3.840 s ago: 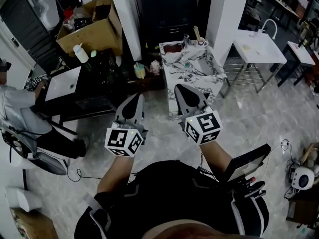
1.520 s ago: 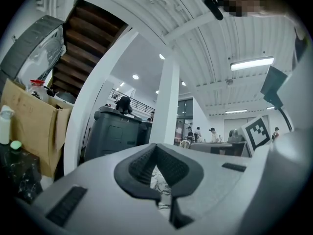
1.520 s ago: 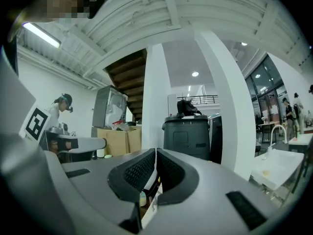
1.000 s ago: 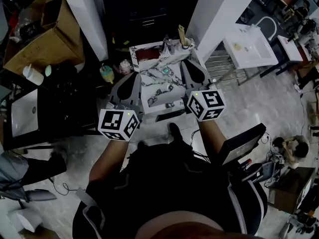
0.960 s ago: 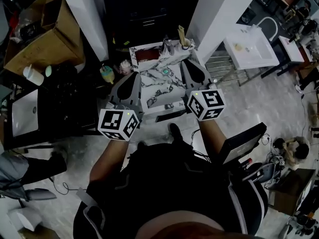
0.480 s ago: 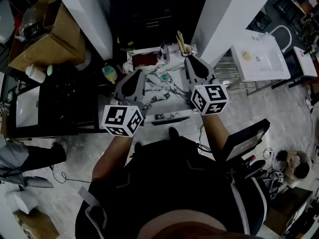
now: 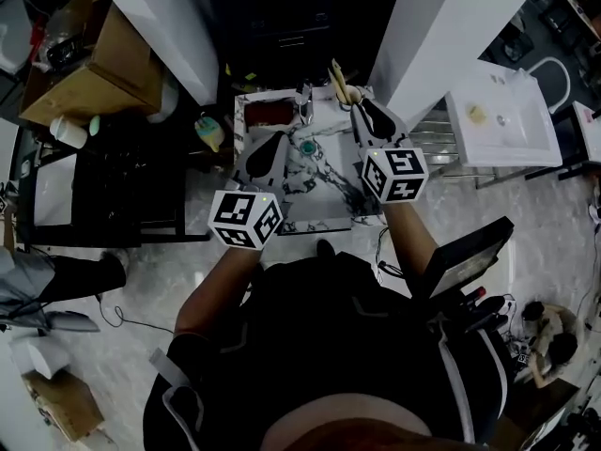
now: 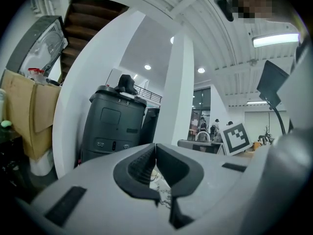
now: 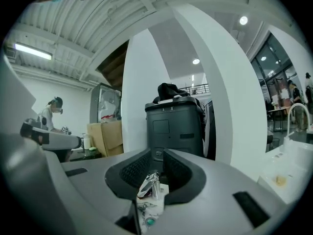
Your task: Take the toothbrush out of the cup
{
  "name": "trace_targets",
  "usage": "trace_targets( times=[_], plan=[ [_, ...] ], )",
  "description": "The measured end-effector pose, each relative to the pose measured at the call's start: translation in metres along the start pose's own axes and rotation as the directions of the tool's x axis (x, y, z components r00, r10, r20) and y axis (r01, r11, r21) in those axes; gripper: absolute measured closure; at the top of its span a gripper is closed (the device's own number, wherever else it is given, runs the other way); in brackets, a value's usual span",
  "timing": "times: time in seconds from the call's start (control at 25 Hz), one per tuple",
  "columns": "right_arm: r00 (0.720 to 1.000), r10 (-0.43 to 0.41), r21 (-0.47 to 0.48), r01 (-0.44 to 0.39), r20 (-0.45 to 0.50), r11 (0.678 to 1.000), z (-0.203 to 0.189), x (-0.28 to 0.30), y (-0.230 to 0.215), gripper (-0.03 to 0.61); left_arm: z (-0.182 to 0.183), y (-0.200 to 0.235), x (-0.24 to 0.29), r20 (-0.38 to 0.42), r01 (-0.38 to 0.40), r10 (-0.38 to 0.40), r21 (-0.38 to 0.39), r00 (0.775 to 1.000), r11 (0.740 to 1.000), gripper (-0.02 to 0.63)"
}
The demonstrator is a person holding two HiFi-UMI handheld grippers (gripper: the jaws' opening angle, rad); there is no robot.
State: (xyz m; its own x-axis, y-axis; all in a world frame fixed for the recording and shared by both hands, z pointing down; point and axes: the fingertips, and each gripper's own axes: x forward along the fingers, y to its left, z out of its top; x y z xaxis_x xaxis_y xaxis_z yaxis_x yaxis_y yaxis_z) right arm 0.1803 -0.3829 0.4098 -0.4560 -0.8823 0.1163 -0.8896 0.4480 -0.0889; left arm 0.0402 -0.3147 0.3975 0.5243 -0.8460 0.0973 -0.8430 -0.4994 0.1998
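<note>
A small cup (image 7: 346, 92) holding a pale toothbrush (image 7: 336, 73) stands at the far right corner of the marble-topped table (image 7: 324, 209). My right gripper (image 7: 368, 111) hovers just right of the cup, its jaws a narrow gap apart with nothing between them. In the right gripper view (image 9: 157, 153) a chrome tap (image 9: 148, 184) shows past the pads; the cup is hidden. My left gripper (image 7: 278, 146) hangs over the table's middle left, shut and empty; its pads (image 8: 155, 146) meet at the tips.
On the table are a chrome tap (image 7: 305, 101), a reddish basin (image 7: 268, 113) and a small teal thing (image 7: 307, 147). White pillars (image 7: 441, 36) and a dark bin (image 8: 113, 124) stand behind. A cardboard box (image 7: 84, 73) sits left, a white sink stand (image 7: 502, 125) right.
Both grippers have moved forward and a little down, from the table's near edge to over its top. The right one now reaches the cup's corner.
</note>
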Motion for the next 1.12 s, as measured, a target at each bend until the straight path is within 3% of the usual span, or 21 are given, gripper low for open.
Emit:
trace_targets(
  times=[0.4,1.12],
  plan=[
    [0.996,0.022,-0.028,-0.025,-0.087,0.999,-0.046,0.053,-0.05,0.483,-0.047,-0.003,0.053,-0.08,-0.01,0.009,-0.015,0.997,1.0,0.611],
    [0.974,0.073,-0.083,-0.092,-0.215,0.992,-0.121,0.141,-0.078,0.459,-0.099,0.016,0.083,-0.187,-0.079,0.073,-0.029,0.98,0.996,0.578]
  ],
)
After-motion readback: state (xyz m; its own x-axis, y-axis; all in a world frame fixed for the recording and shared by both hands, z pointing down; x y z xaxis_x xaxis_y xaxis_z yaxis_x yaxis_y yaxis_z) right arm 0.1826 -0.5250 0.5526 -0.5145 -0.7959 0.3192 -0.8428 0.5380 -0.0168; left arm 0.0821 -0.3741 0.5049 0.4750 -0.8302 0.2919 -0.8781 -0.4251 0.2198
